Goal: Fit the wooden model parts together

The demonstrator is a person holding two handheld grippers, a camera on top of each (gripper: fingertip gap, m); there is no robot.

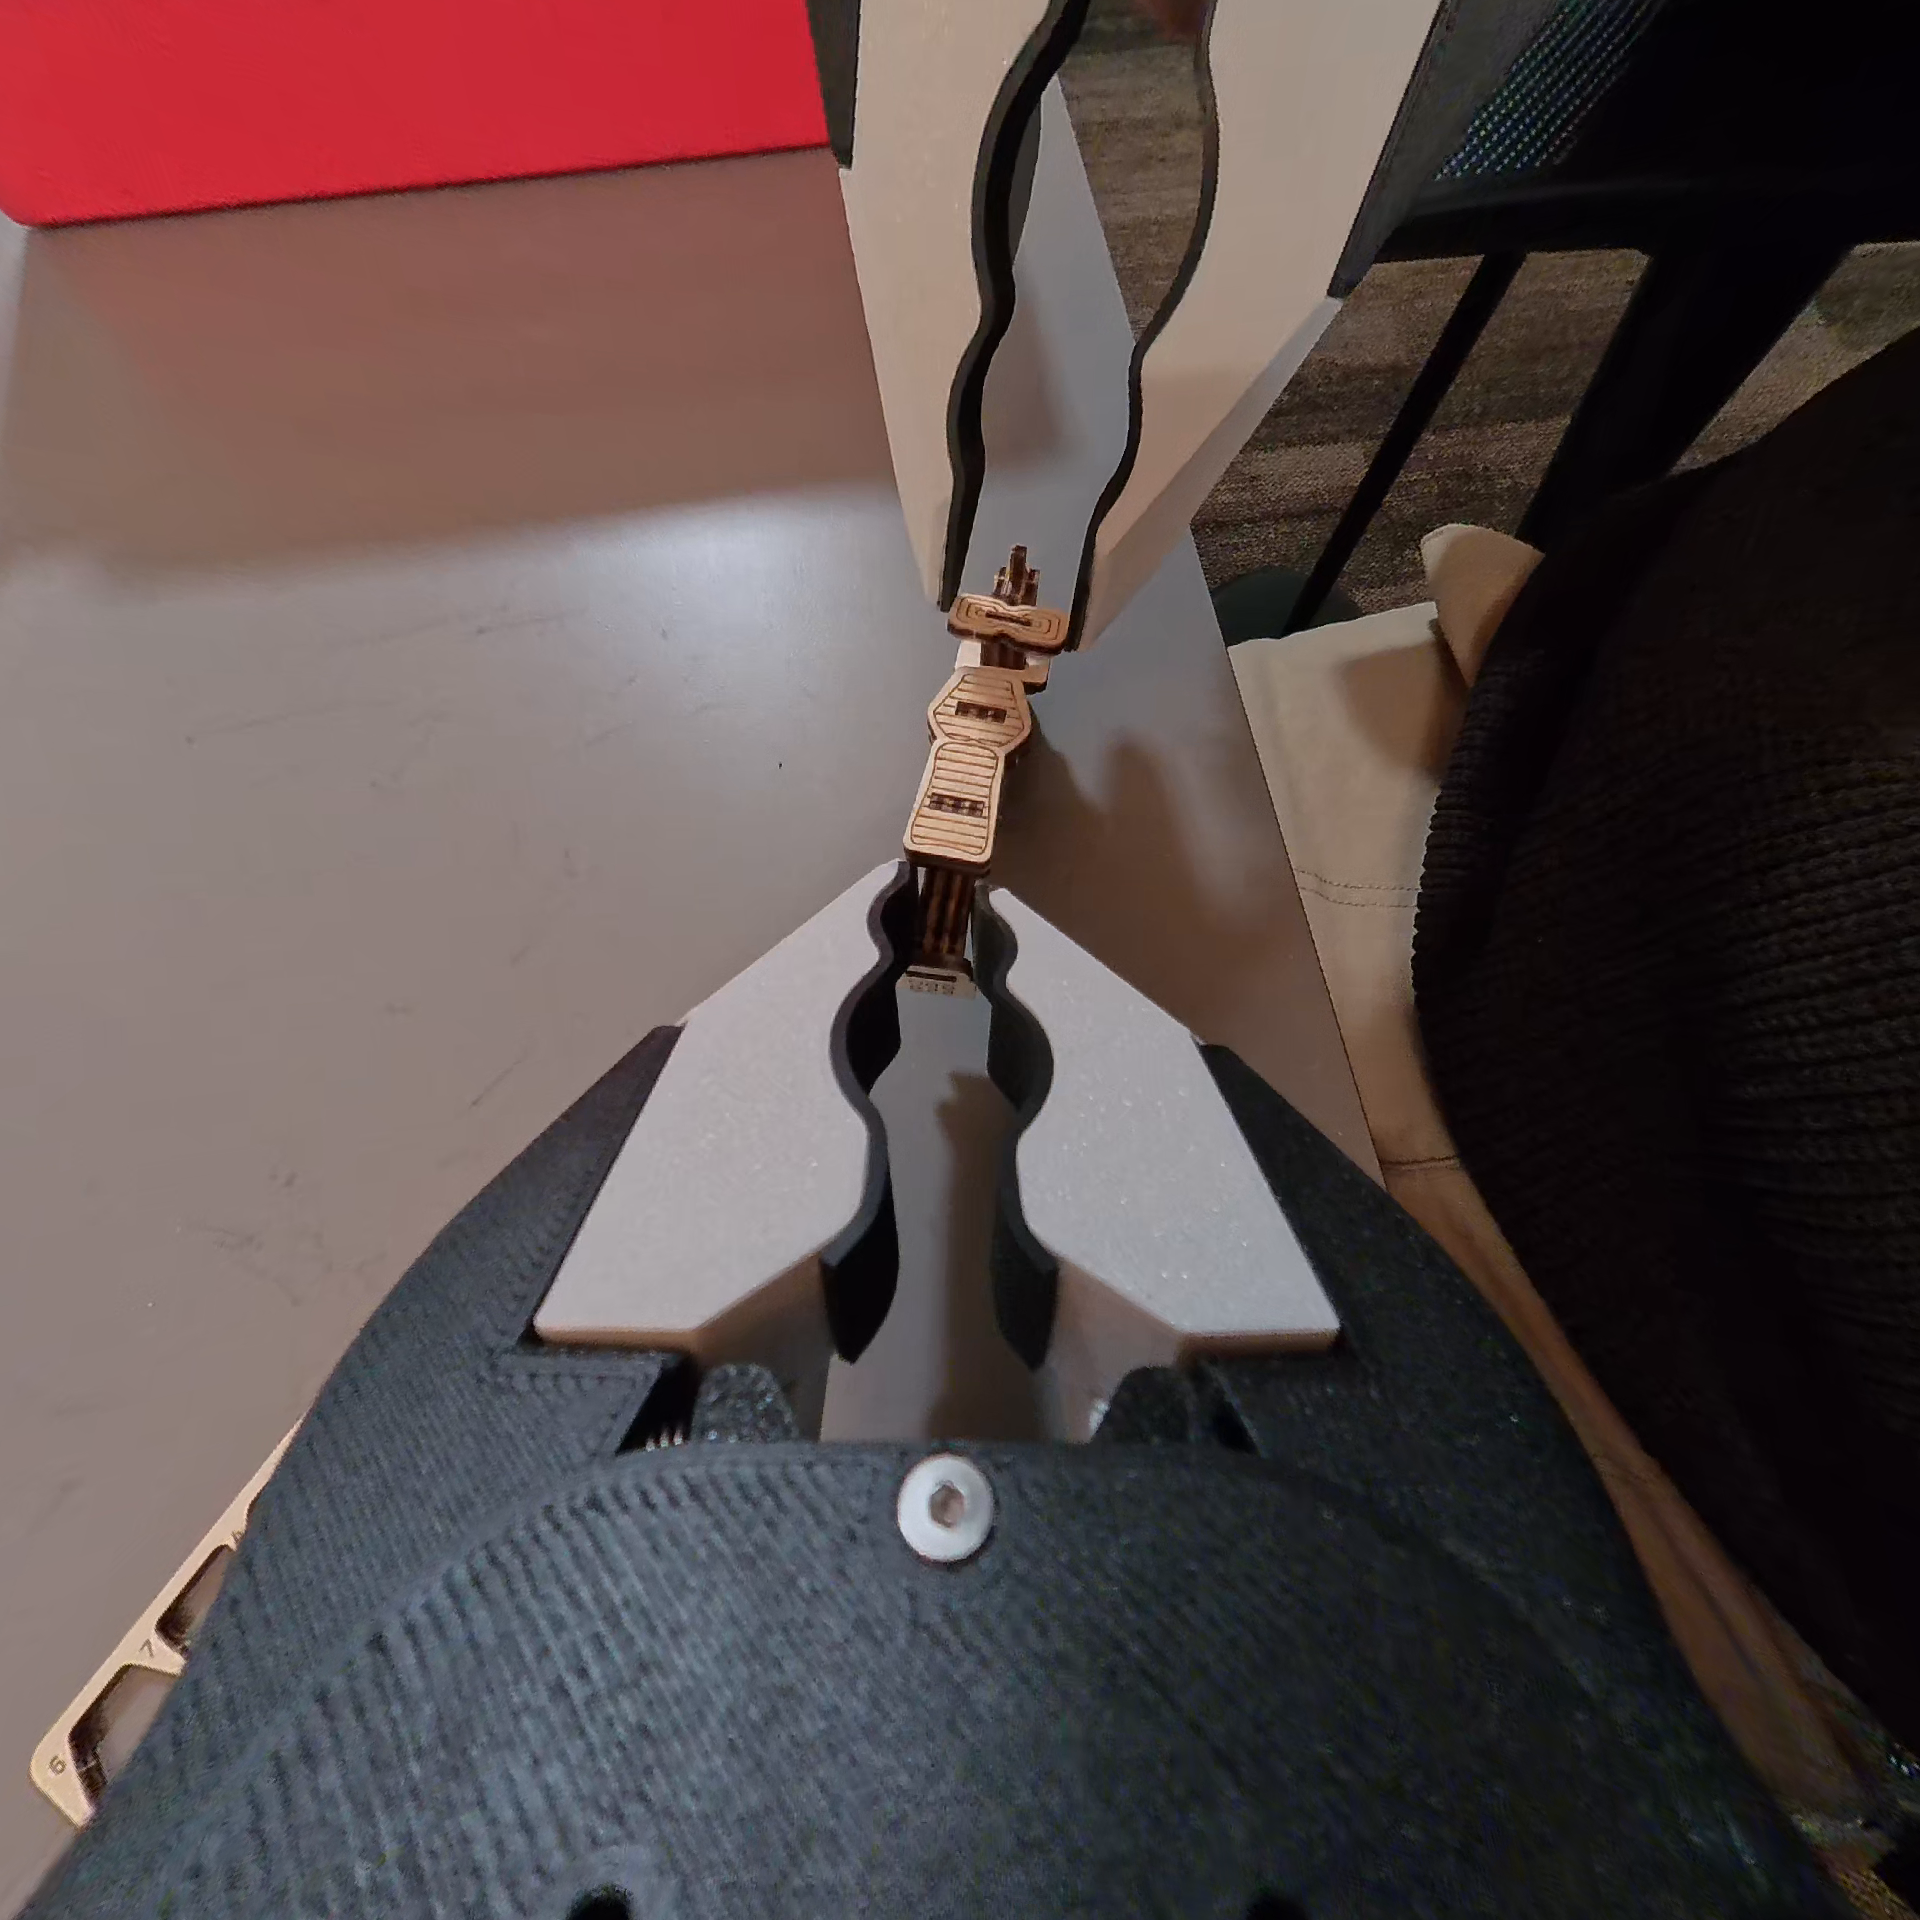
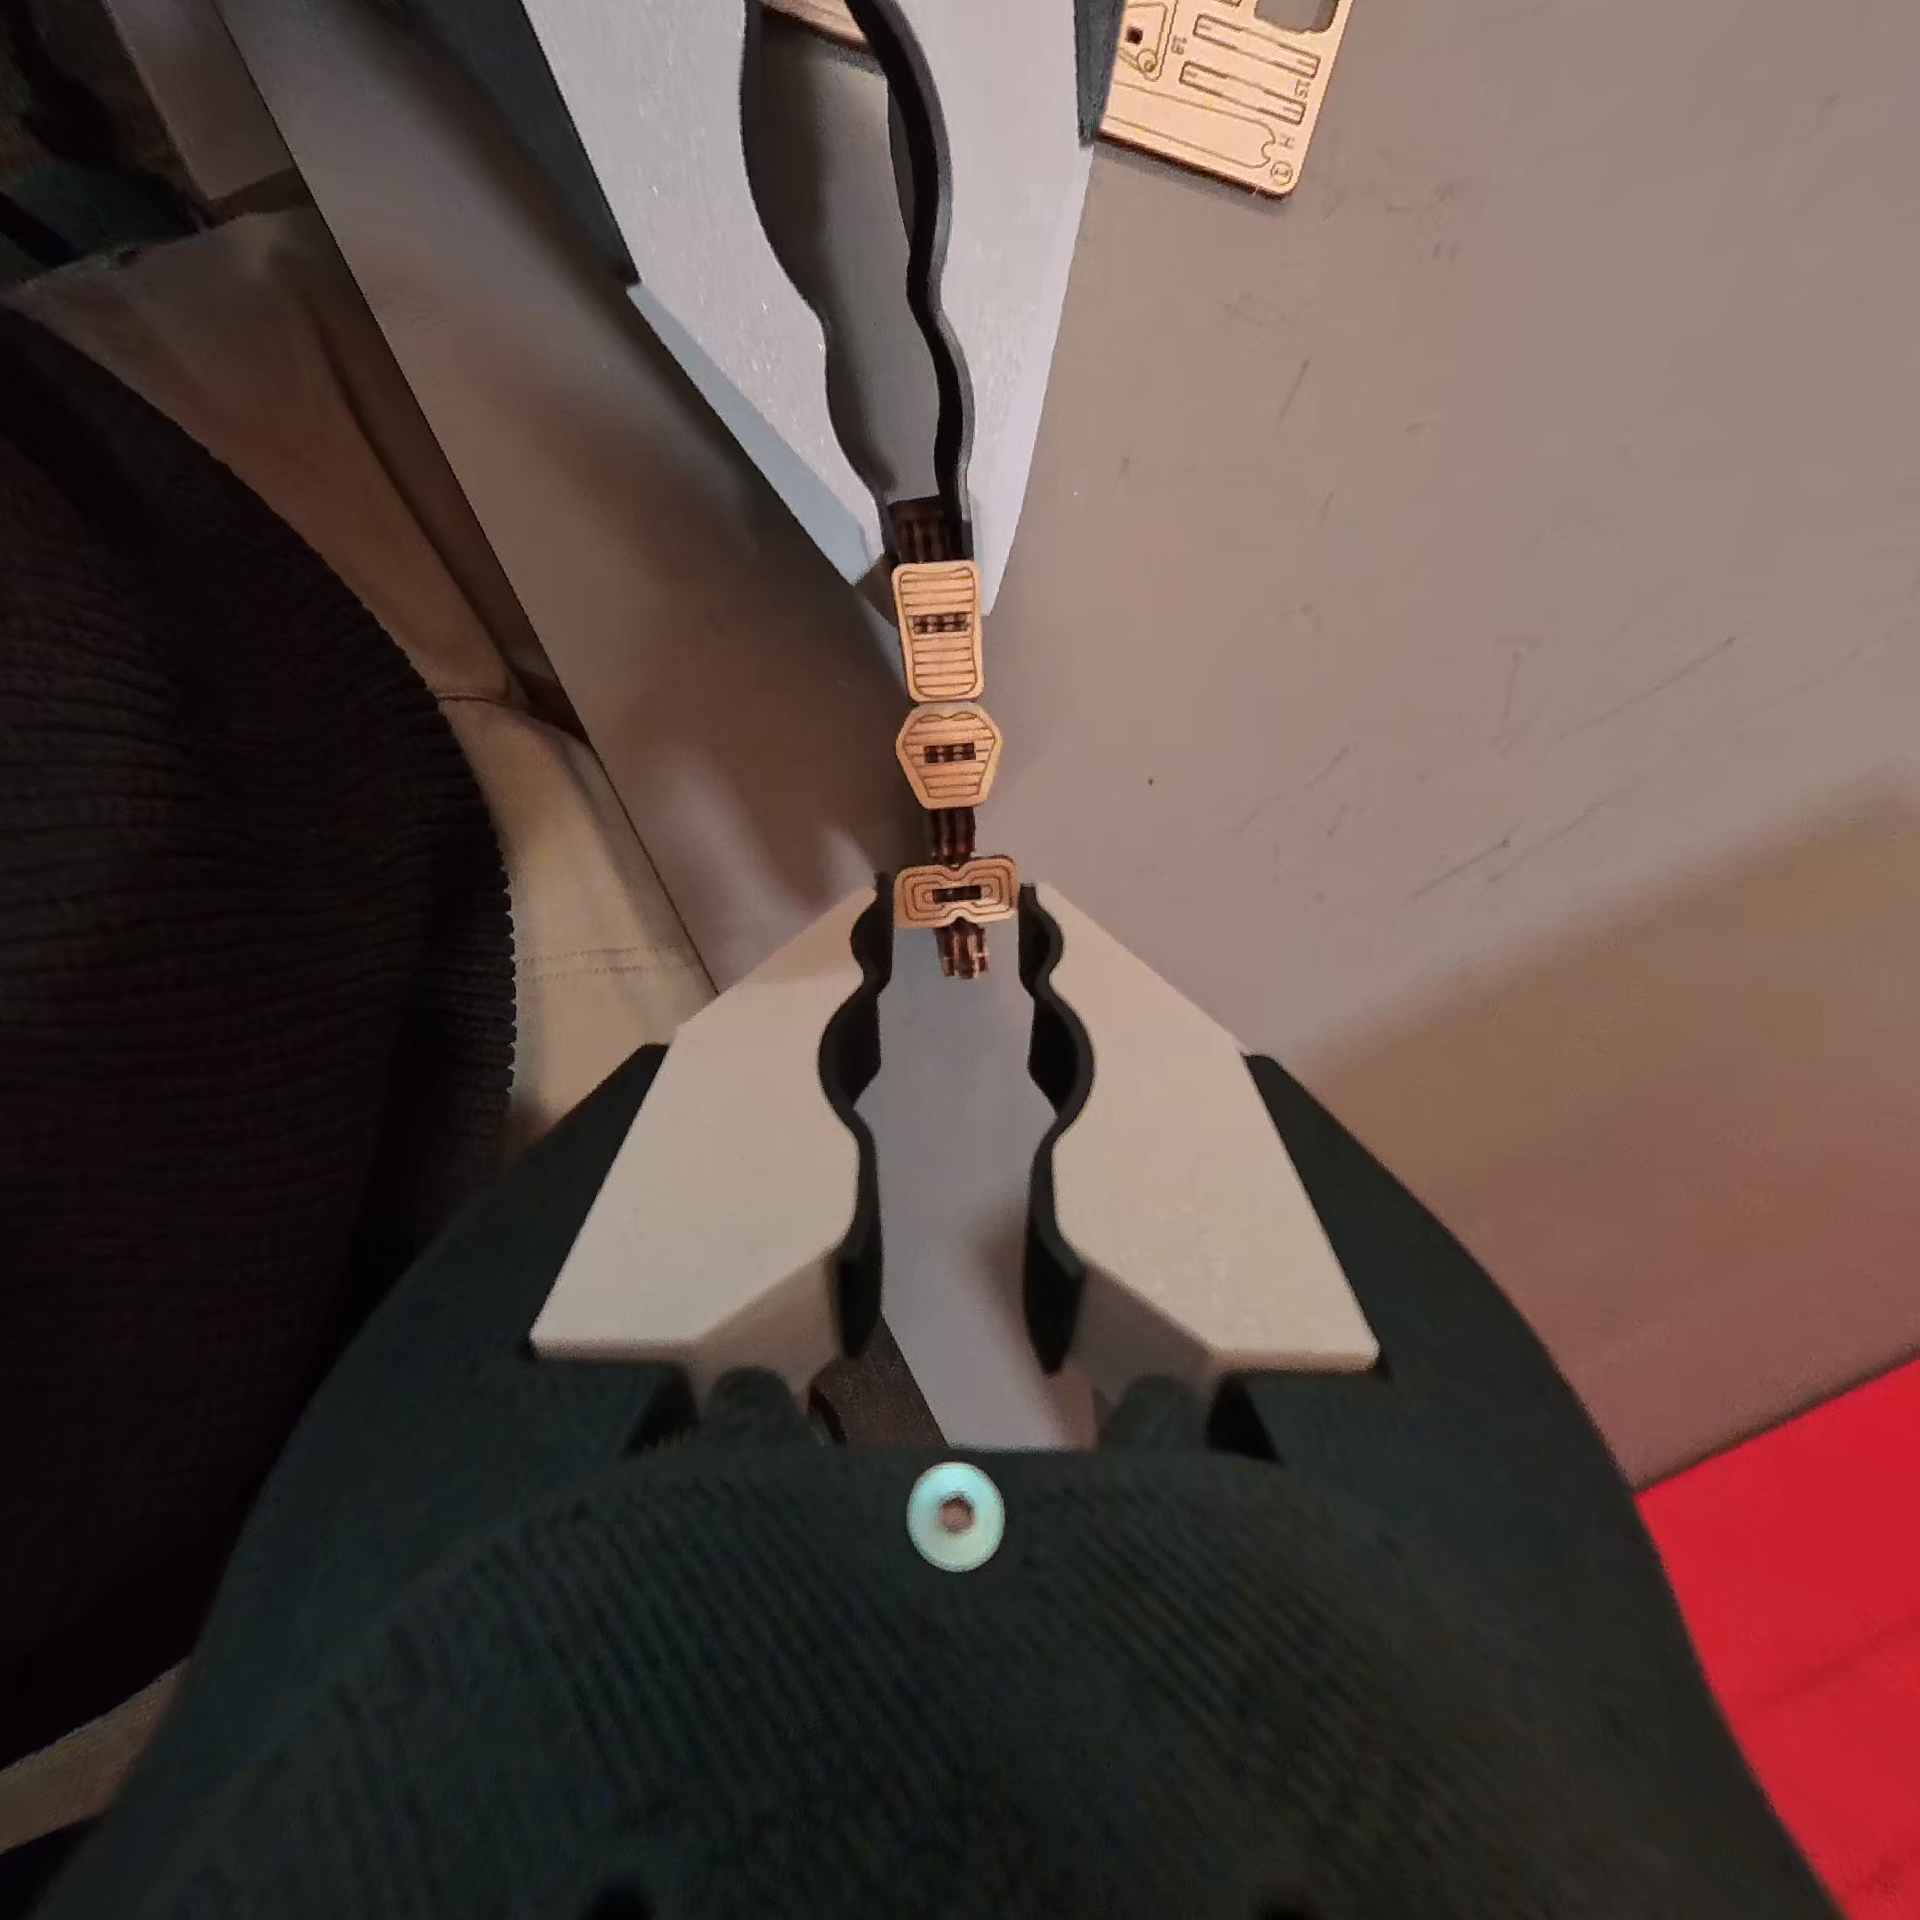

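It looks like an office or a lab workroom. A smooth grey counter (image 1: 416, 727) with light scuff marks fills most of both views. Beyond its edge, on the right of the left wrist view, lies grey-brown patterned carpet (image 1: 1299, 343), and a black mesh office chair (image 1: 1558, 135) stands on it. A red board (image 1: 395, 94) lies at the counter's far left.

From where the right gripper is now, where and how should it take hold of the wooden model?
Probably the small end plate nearest the right gripper, pinched across its two short side edges, straight in along the model's axis. That plate sits between the fingertips already; the left gripper holds the far end.
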